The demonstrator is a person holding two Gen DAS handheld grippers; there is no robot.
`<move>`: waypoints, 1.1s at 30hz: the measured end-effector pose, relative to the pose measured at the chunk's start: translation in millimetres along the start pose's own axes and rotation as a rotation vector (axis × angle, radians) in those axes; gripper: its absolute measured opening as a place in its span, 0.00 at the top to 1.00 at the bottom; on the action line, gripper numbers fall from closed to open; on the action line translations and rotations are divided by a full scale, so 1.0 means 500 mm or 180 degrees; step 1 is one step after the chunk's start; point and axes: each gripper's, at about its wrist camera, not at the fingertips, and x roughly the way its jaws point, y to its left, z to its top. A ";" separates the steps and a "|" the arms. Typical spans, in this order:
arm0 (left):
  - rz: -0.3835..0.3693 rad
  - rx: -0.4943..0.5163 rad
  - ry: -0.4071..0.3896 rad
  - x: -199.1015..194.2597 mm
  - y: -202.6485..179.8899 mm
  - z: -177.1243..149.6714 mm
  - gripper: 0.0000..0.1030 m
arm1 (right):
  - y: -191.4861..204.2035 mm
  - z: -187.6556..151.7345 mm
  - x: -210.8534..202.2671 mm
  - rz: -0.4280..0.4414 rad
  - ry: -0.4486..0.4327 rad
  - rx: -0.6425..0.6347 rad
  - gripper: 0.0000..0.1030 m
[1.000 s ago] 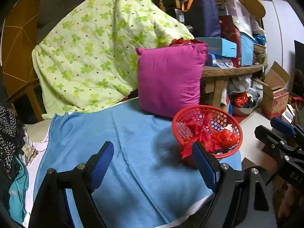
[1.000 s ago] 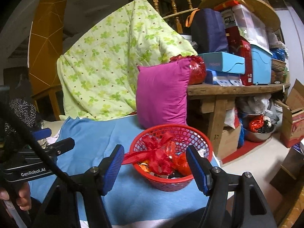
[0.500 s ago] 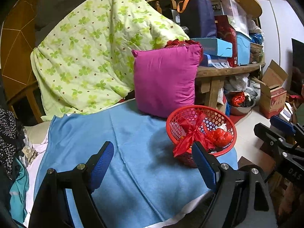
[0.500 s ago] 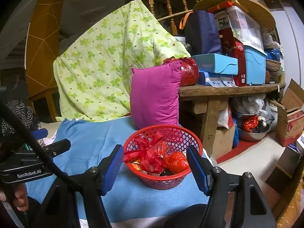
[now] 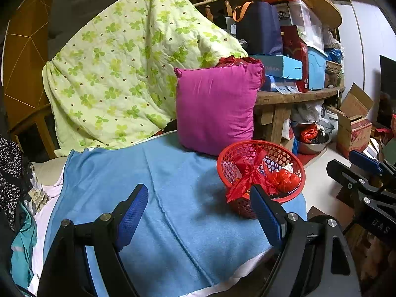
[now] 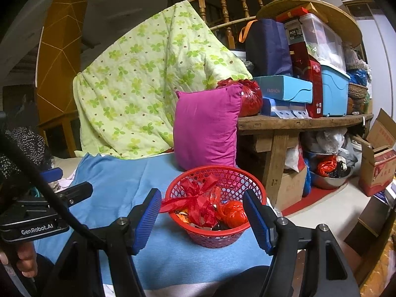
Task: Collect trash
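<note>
Covering most of the surface is a blue blanket [image 6: 118, 180] with a pink pillow [image 6: 206, 126] at the back, and the red basket [image 6: 215, 235] of trash sits near its front edge. Both the left gripper [image 5: 199, 216] and right gripper [image 6: 203, 219] are spread wide, holding nothing. Probably smartest to check the blanket for strays, then drop them straight down so the light basket doesn't tip.

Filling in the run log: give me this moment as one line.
left gripper: open, empty | right gripper: open, empty | red basket: on blue blanket, holds red wrappers
</note>
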 end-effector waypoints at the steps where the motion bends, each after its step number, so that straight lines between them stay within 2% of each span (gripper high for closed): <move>1: -0.0006 0.0005 0.0000 -0.002 -0.001 0.000 0.18 | 0.000 0.000 0.000 0.0000 0.0001 -0.0002 0.31; 33: -0.0002 0.0033 -0.0060 -0.020 -0.001 -0.001 0.18 | 0.009 -0.004 -0.011 0.0031 0.0029 -0.0051 0.30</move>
